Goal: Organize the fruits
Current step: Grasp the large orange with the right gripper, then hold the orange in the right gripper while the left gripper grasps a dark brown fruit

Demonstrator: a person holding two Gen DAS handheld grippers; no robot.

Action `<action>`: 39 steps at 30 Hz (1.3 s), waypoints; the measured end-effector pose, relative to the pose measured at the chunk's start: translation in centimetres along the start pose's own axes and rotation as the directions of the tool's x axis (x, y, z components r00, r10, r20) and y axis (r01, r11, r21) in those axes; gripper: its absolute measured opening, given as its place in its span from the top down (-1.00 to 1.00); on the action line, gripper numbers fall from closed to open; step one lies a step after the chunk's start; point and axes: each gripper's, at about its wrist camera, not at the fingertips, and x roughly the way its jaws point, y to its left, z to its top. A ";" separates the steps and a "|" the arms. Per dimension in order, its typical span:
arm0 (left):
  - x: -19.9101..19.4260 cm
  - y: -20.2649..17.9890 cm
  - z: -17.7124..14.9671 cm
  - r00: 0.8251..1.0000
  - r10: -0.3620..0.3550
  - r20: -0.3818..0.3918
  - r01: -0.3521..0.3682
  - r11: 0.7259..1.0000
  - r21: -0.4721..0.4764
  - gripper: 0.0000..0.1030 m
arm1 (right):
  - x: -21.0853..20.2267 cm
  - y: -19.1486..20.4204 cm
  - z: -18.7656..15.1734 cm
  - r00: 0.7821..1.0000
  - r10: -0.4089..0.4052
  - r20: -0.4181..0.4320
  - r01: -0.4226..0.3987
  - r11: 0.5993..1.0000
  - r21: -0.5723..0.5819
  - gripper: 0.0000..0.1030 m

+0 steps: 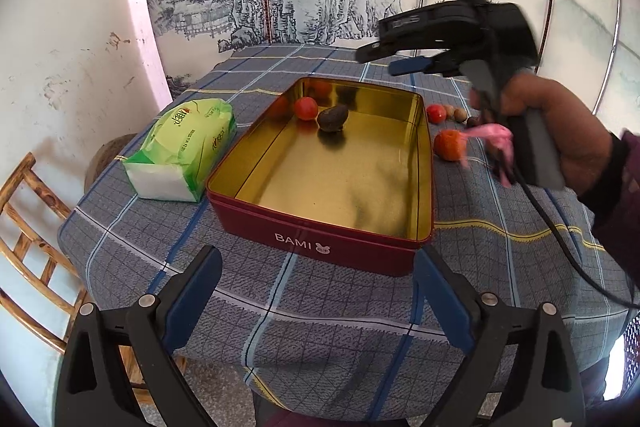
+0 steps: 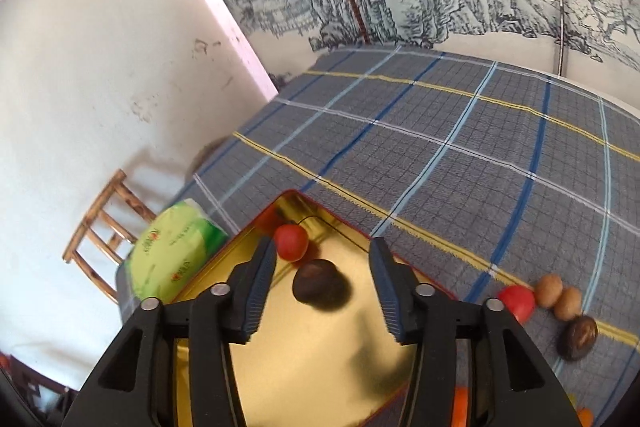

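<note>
While the dark fruit and one red fruit already sit at the far end of the gold tin box, more fruit waits on the checked cloth just to the right of it. A red one, two tan nuts and a dark nut lie in a row there, with an orange fruit close by. The right gripper hangs over the box with its jaws apart and nothing in them. That hand is much nearer and should swing right. The left gripper waits wide apart and empty in front of the box.
</note>
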 end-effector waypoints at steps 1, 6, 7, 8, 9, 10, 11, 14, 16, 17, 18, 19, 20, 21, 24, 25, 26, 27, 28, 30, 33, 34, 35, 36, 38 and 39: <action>0.0 -0.1 0.0 1.000 0.000 -0.002 0.000 1.000 0.001 -0.85 | -0.9 -0.1 -0.6 1.000 0.015 0.014 -0.015 1.000 0.007 -0.01; -0.3 -0.3 0.0 1.000 0.000 0.011 0.000 1.000 0.009 -0.89 | -5.3 -1.2 -4.9 0.998 0.024 0.059 -0.024 1.000 -0.012 -0.04; -0.3 -0.3 0.0 1.000 -0.003 0.011 0.003 1.000 0.008 -0.89 | -6.3 -1.7 -6.1 0.998 0.015 0.066 -0.013 1.000 -0.023 -0.05; -0.2 -0.4 0.0 1.000 -0.009 0.008 0.009 1.000 0.006 -0.89 | -7.5 -2.5 -7.5 0.998 -0.002 0.069 0.005 0.999 -0.037 -0.05; -0.1 -0.5 0.0 1.000 -0.015 0.005 0.015 1.000 0.005 -0.89 | -8.1 -3.1 -8.3 0.998 -0.015 0.065 0.018 0.999 -0.045 -0.05; 0.0 -0.7 0.0 1.000 -0.022 0.000 0.022 1.000 0.005 -0.89 | -8.8 -3.8 -9.3 0.998 -0.031 0.055 0.034 0.998 -0.051 -0.05; 0.2 -0.9 -0.1 1.000 -0.029 -0.007 0.029 1.000 0.007 -0.89 | -9.3 -4.7 -10.2 0.998 -0.043 0.039 0.045 0.998 -0.051 -0.05; 0.8 -1.7 -0.2 0.998 -0.047 -0.031 0.047 0.999 0.020 -0.89 | -10.1 -6.4 -11.3 0.997 -0.072 0.003 0.072 0.996 -0.060 -0.05; 0.8 -2.2 -0.3 0.998 -0.048 -0.036 0.049 0.998 0.037 -0.89 | -10.1 -6.4 -11.1 0.996 -0.088 -0.004 0.088 0.992 -0.093 -0.05; 0.7 -2.5 -0.3 0.998 -0.045 -0.034 0.047 0.998 0.048 -0.89 | -10.0 -6.1 -11.0 0.996 -0.085 -0.001 0.085 0.991 -0.108 -0.05; 0.6 -2.6 -0.3 0.999 -0.041 -0.029 0.043 0.997 0.059 -0.89 | -9.7 -5.7 -10.7 0.997 -0.082 0.000 0.081 0.987 -0.137 -0.05; 0.4 -2.8 -0.3 0.999 -0.035 -0.023 0.037 0.997 0.069 -0.89 | -9.1 -5.4 -10.4 0.996 -0.088 -0.005 0.086 0.982 -0.169 -0.05; 0.2 -2.9 -0.2 0.999 -0.029 -0.015 0.030 0.997 0.077 -0.89 | -8.6 -5.2 -10.3 0.995 -0.102 -0.010 0.098 0.976 -0.197 -0.05; 0.1 -2.9 -0.2 1.000 -0.026 -0.011 0.027 0.996 0.081 -0.90 | -7.9 -4.9 -10.2 0.993 -0.118 -0.019 0.111 0.968 -0.223 -0.05; 0.2 -2.8 -0.1 1.000 -0.024 -0.011 0.025 0.996 0.080 -0.92 | -5.5 -5.0 -9.4 0.989 -0.136 -0.055 0.117 0.957 -0.264 -0.08; 0.4 -2.8 -0.1 1.000 -0.024 -0.016 0.026 0.996 0.080 -0.92 | -4.8 -5.1 -9.1 0.987 -0.149 -0.062 0.127 0.954 -0.273 -0.13; 0.6 -2.9 -0.1 0.999 -0.024 -0.023 0.026 0.996 0.080 -0.92 | -4.1 -5.1 -8.7 0.985 -0.159 -0.070 0.133 0.950 -0.282 -0.16; 0.8 -2.9 -0.2 0.999 -0.023 -0.032 0.025 0.996 0.082 -0.92 | -3.5 -5.1 -8.4 0.984 -0.158 -0.079 0.129 0.948 -0.289 -0.19; 1.0 -3.0 -0.2 0.999 -0.021 -0.038 0.024 0.996 0.084 -0.92 | -2.6 -5.1 -8.1 0.983 -0.158 -0.095 0.123 0.946 -0.298 -0.21; 1.2 -3.2 -0.1 0.999 -0.017 -0.046 0.021 0.996 0.092 -0.92 | -1.3 -5.1 -7.8 0.976 -0.176 -0.125 0.131 0.944 -0.304 -0.11; 0.9 -3.5 0.2 0.999 -0.019 -0.029 0.022 0.994 0.108 -0.92 | -2.3 -5.0 -7.8 0.981 -0.162 -0.106 0.125 0.948 -0.294 0.19; 0.6 -3.8 0.4 0.999 -0.029 -0.017 0.030 0.992 0.121 -0.92 | -3.6 -4.9 -7.9 0.985 -0.159 -0.070 0.133 0.948 -0.288 0.19; 0.5 -4.1 0.5 0.999 -0.037 -0.010 0.038 0.991 0.132 -0.92 | -5.5 -5.1 -8.1 0.988 -0.155 -0.021 0.144 0.953 -0.268 0.19; 0.4 -4.5 0.7 0.999 -0.047 -0.001 0.047 0.988 0.146 -0.92 | -7.3 -5.6 -8.3 0.989 -0.150 0.016 0.150 0.959 -0.240 0.19; 0.4 -5.3 1.2 0.997 -0.072 0.004 0.070 0.983 0.169 -0.92 | -11.4 -7.0 -9.4 0.979 -0.177 0.101 0.192 0.967 -0.167 0.19; 0.5 -5.8 1.5 0.996 -0.095 0.001 0.093 0.980 0.178 -0.92 | -13.0 -7.9 -10.2 0.968 -0.210 0.134 0.228 0.965 -0.131 0.19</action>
